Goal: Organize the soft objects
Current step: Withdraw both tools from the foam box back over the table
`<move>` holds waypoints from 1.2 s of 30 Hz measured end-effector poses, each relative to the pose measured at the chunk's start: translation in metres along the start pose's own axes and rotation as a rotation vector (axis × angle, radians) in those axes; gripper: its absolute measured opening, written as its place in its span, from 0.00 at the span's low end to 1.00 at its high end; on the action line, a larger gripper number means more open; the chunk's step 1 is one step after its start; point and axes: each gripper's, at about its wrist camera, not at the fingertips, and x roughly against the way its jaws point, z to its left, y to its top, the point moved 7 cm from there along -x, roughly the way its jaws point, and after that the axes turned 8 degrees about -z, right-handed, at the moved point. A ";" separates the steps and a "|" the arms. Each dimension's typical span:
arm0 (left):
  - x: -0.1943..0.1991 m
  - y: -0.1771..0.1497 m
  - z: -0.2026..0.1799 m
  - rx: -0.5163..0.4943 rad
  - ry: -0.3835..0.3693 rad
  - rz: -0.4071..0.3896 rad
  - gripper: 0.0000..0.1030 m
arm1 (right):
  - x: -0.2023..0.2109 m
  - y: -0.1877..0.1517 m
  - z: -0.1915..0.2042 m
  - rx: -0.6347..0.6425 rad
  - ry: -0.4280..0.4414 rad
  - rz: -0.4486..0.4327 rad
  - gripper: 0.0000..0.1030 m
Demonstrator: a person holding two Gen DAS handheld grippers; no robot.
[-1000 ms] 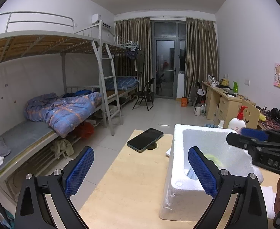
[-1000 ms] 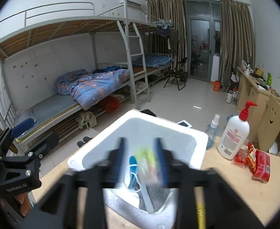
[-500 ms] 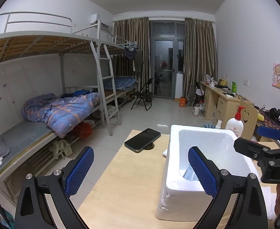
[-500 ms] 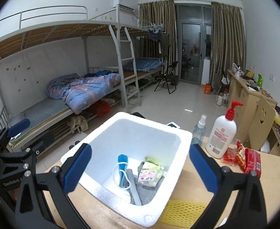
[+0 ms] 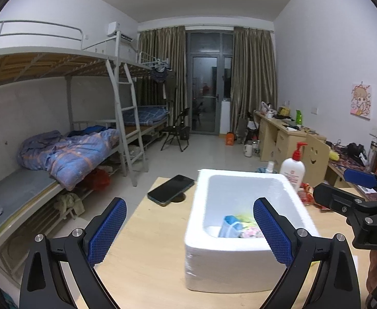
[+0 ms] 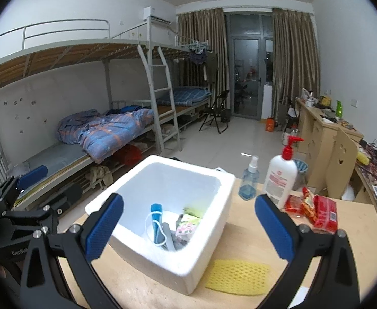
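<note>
a white foam box (image 6: pixel 203 255) is seen on a pale wooden table (image 6: pixel 255 234); a yellow mesh sleeve (image 6: pixel 237 274), red snack packets (image 6: pixel 317 211) and a blue-and-orange quilt (image 6: pixel 111 128) are noted.

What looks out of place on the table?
The yellow foam net lies flat on the table, outside the white foam box, while other soft items are already in the box.

Both wrist fisheyes look forward and slightly downward from close above the light wooden table (image 5: pixel 142 265), the left from the white foam box's (image 6: pixel 188 262) left, the right from its near side, sharing box and dormitory room
</note>
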 end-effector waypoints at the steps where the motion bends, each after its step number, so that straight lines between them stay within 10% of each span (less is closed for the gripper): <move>1: 0.002 0.000 -0.003 -0.001 -0.007 -0.001 0.96 | 0.005 -0.001 -0.002 -0.003 -0.005 -0.004 1.00; 36: 0.067 -0.069 -0.153 -0.060 -0.406 -0.025 0.96 | 0.143 -0.099 -0.100 -0.126 -0.301 -0.074 1.00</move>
